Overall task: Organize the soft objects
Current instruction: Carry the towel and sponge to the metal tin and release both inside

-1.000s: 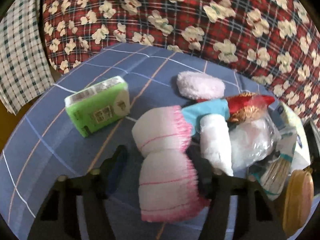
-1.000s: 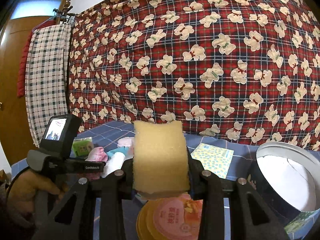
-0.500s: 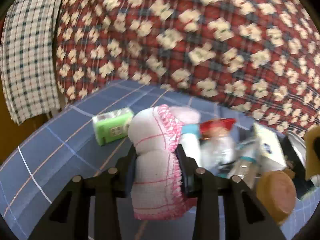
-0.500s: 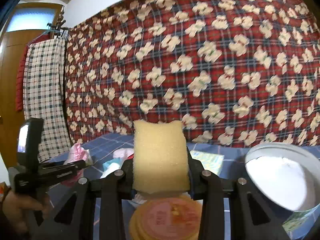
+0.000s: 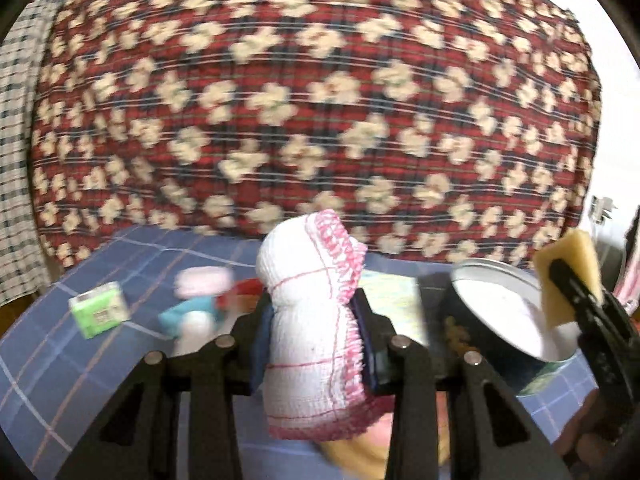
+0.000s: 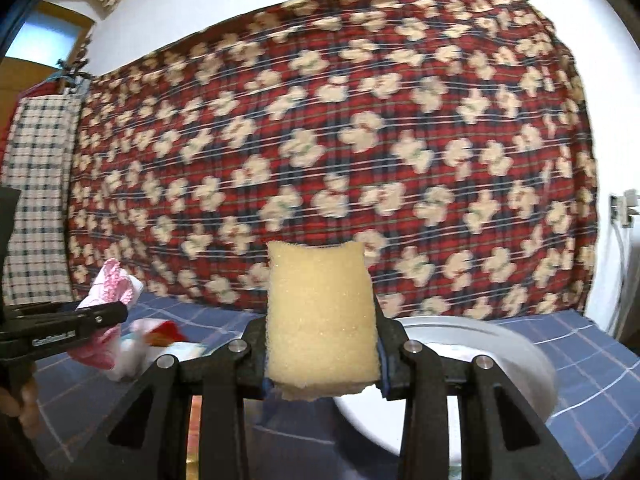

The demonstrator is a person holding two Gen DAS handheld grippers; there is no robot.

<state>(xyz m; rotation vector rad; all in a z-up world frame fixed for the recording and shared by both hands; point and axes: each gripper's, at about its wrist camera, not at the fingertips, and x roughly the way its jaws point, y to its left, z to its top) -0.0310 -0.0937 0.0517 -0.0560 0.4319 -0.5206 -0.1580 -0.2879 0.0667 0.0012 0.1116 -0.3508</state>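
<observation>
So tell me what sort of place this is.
Probably a bedroom at home: a red teddy-bear quilt hangs as a backdrop, a checked cloth hangs by a wooden door, and a blue plaid sheet covers the surface.

Left of the round silver-rimmed tin, the small heap of pink, teal and red soft items is smeared by motion blur; its pieces cannot be told apart. The rolled white cloth with pink stitched edging hides the flat yellow-green patterned packet beside the tin. The tin's right side is covered by the yellow foam sponge.
</observation>
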